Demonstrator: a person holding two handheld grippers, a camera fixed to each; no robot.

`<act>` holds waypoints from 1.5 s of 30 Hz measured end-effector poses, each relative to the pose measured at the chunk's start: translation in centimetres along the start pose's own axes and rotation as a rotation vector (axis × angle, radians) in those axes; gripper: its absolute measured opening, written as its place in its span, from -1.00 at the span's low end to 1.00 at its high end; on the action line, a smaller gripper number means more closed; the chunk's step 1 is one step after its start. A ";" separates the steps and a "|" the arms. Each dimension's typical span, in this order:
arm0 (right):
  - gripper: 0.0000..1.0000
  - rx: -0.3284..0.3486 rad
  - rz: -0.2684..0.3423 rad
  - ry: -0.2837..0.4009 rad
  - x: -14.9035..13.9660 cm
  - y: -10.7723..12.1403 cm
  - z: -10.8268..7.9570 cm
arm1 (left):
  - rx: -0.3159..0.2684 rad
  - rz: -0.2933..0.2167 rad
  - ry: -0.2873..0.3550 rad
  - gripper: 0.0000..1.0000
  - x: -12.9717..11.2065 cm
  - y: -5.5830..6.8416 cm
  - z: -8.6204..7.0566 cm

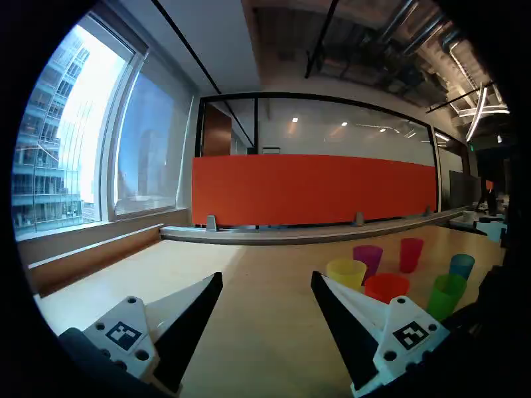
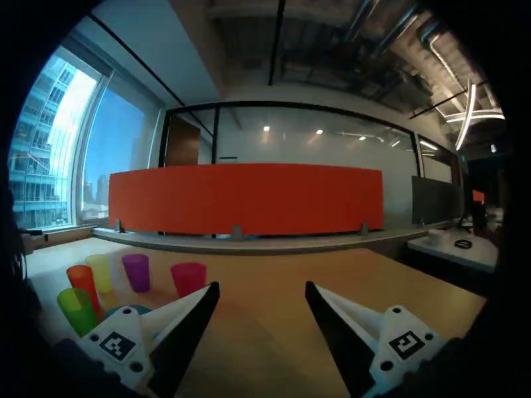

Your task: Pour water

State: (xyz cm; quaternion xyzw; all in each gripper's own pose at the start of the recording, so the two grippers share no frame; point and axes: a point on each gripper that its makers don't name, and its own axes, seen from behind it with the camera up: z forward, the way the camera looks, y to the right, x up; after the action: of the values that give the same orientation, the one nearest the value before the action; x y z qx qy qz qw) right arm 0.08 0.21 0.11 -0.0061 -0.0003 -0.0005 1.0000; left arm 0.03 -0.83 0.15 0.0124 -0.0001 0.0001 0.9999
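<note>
Cups (image 1: 386, 286) in six colours stand grouped on a pale wooden worktop (image 1: 265, 345), well short of its far edge. They sit on the right in the left gripper view and on the left in the right gripper view.

Nearest the camera in the left gripper view, the left gripper (image 1: 265, 274) is released, its two dark-tipped white fingers spread apart over bare wood and grasping nothing. Just past its right finger are the green cup (image 1: 446, 295) and the orange cup (image 1: 385, 290). Behind them come the yellow cup (image 1: 346, 272) and the blue cup (image 1: 461, 265), then the purple cup (image 1: 368, 257) and the red cup (image 1: 411, 253), all upright.

In the right gripper view the right gripper (image 2: 261, 284) is likewise released, fingers wide and holding nothing. The blue cup (image 2: 129, 309) is partly hidden behind its left finger. The green cup (image 2: 76, 310) and orange cup (image 2: 82, 282) are nearest on that side. The yellow cup (image 2: 101, 272), purple cup (image 2: 137, 270) and red cup (image 2: 188, 277) stand a little farther back.

An orange partition (image 1: 312, 189) runs along the worktop's far edge, with a glass wall (image 1: 345, 126) behind it. Tall windows (image 1: 66, 146) look out on city buildings along the left edge. Exposed pipes (image 1: 425, 40) cross the ceiling.
</note>
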 end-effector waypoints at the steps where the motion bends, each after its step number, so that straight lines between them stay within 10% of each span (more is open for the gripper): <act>1: 1.00 0.000 0.000 0.000 0.0 0.0 0.0 | 0.000 0.000 0.000 0.99 0.0 0.0 0.0; 45: 1.00 0.000 0.000 0.000 -0.1 0.0 0.0 | 0.000 -0.002 0.000 0.99 -0.1 0.0 0.1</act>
State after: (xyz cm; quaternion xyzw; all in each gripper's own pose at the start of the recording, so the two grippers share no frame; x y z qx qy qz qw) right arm -0.01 0.23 0.07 -0.0062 -0.0003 -0.0003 1.0000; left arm -0.03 -0.86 0.22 0.0125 -0.0001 -0.0008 0.9999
